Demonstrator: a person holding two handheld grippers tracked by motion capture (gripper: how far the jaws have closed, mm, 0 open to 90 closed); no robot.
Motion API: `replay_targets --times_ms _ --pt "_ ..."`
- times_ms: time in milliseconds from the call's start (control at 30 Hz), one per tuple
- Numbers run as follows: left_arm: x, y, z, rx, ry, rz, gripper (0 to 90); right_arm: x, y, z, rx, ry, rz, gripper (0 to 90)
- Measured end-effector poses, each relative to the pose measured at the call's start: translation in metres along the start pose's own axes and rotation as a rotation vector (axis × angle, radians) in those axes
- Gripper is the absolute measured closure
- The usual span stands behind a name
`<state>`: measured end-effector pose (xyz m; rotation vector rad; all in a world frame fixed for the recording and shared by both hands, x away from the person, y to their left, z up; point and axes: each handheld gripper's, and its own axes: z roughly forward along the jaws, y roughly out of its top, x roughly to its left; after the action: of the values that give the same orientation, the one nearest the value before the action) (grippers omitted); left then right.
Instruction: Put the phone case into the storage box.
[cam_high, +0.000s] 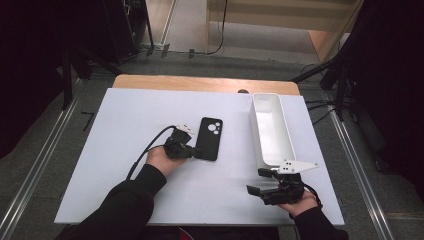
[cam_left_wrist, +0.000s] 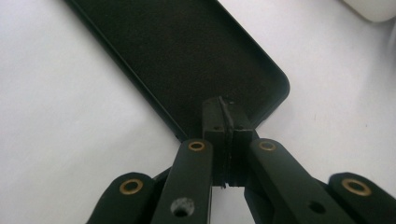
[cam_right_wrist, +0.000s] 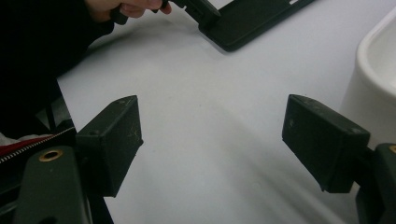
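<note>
A black phone case (cam_high: 210, 138) lies flat in the middle of the white table, camera cut-outs at its far end. My left gripper (cam_high: 192, 151) meets its near left corner, jaws pressed together on the case's rim (cam_left_wrist: 261, 112), the pads (cam_left_wrist: 217, 123) pinching the edge. My right gripper (cam_high: 257, 181) hovers low near the front right of the table, open, with bare tabletop between its pads (cam_right_wrist: 112, 140). In the right gripper view the phone case (cam_right_wrist: 252, 18) and the left gripper (cam_right_wrist: 201, 9) lie farther off.
A long white bin (cam_high: 272, 130) stands at the right of the table, its near end just beyond my right gripper and its wall (cam_right_wrist: 378, 70) beside the right jaw. The white tabletop (cam_high: 125, 150) ends at a wooden strip (cam_high: 200, 82) at the back.
</note>
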<state>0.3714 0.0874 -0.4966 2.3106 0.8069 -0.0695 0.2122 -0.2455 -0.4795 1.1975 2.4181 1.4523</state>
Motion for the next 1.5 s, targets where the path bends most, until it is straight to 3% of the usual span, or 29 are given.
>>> replay_targets --times_ms 233,333,667,1067,1133,1267,1467,1500 --pt "0.007 -0.01 -0.013 0.016 -0.007 -0.004 89.1 0.0 0.0 0.0 0.0 -0.002 -0.001 18.2" --pt "0.012 -0.017 -0.019 0.005 -0.019 -0.027 89.1 0.0 0.0 0.0 -0.001 -0.005 0.001 18.3" --pt "0.025 -0.035 -0.041 0.024 -0.001 -0.034 89.1 0.0 0.0 0.001 0.0 -0.005 0.0 18.2" --pt "0.045 -0.052 -0.065 0.008 0.084 -0.081 89.1 0.0 0.001 0.001 0.001 -0.001 0.004 18.3" --pt "0.047 -0.052 -0.065 0.004 0.072 -0.099 89.1 0.0 0.001 0.001 0.001 -0.001 0.001 18.3" --pt "0.048 -0.053 -0.065 0.004 0.055 -0.09 87.5 0.0 0.001 0.001 0.004 0.002 0.001 18.2" --pt "0.042 -0.051 -0.07 -0.044 0.014 -0.077 79.1 0.0 0.001 0.001 0.0 0.003 0.004 18.2" --pt "0.041 -0.05 -0.071 -0.049 0.004 -0.08 73.5 0.0 0.001 0.001 0.001 0.005 0.007 18.3"
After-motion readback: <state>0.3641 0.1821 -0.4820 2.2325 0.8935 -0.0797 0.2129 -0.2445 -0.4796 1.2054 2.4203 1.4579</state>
